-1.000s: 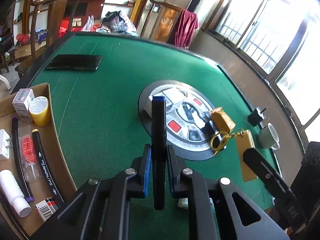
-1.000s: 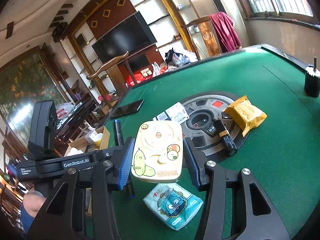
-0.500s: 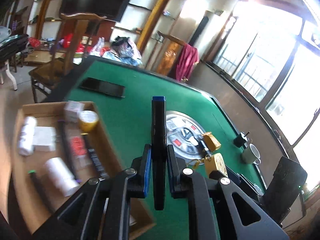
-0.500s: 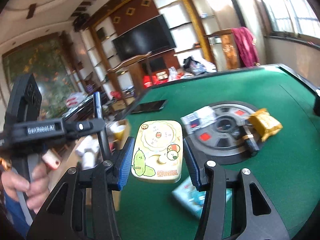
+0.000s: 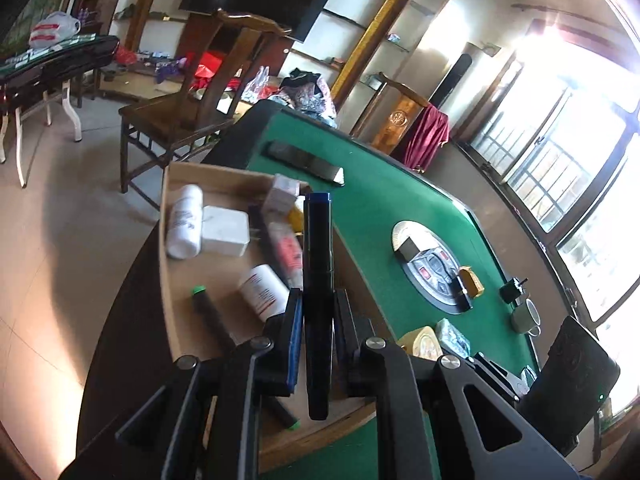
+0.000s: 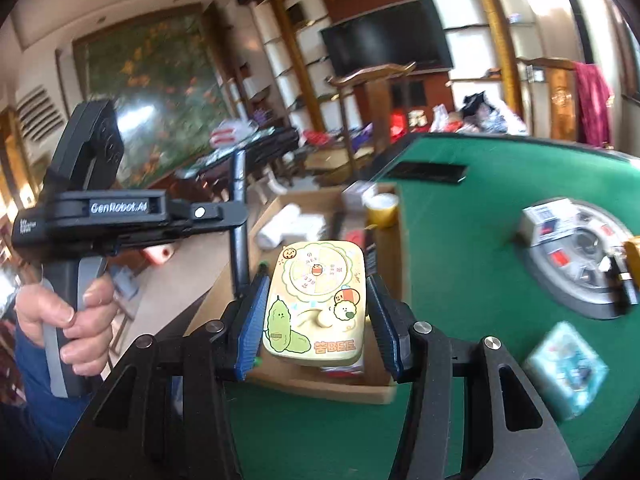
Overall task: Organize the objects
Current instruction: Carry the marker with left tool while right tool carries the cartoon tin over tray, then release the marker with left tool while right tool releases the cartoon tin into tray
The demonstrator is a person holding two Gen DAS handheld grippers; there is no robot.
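Observation:
My left gripper is shut on a black marker with a blue cap, held above the open cardboard box at the table's left edge. In the right wrist view a hand holds that left gripper, the marker standing upright in it. My right gripper is shut on a cream tin printed with cartoon figures, which hangs over the box's near end. The box holds white bottles, a white adapter, a green-capped marker and other small items.
A black phone lies on the green table beyond the box. The round centre panel carries a yellow packet and small items. A teal packet lies near it, a mug further right. A wooden chair stands behind the box.
Both grippers have swung left from over the table's centre panel to above the cardboard box, each keeping its object. The box now fills the middle of both views.

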